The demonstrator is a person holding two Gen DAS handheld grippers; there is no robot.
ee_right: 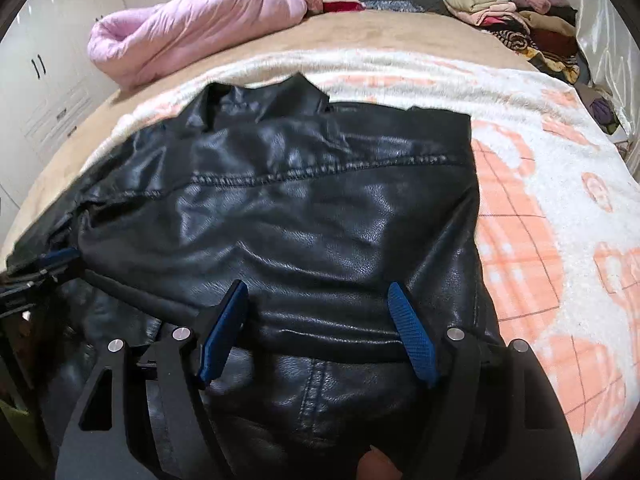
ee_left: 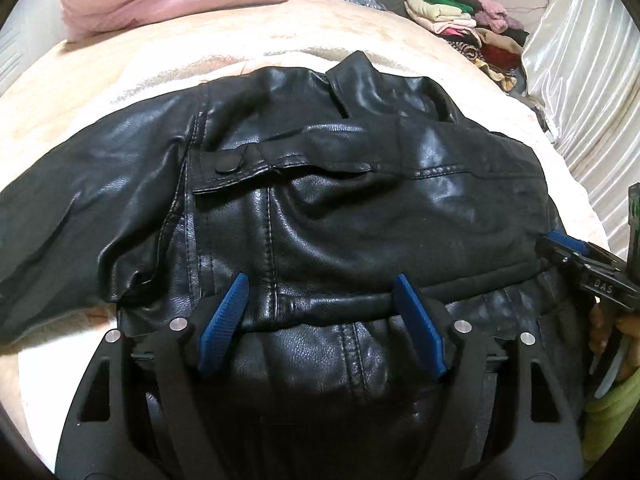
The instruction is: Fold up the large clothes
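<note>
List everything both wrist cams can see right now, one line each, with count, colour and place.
Leather jacket: one, black, spread on the bed, lower part folded up.
Blanket: one, white and peach, under the jacket.
Puffy coat: one, pink, bundled at the far left.
Clothes pile: one, mixed colours, far right corner.
Cupboards: white, left wall.
Left tool: black, blue pads, open over the fold.
Right tool: same, open over the fold.

Blanketed bed (ee_right: pixel 560 200), white cabinets (ee_right: pixel 44 80), shiny curtain (ee_left: pixel 580 80)
</note>
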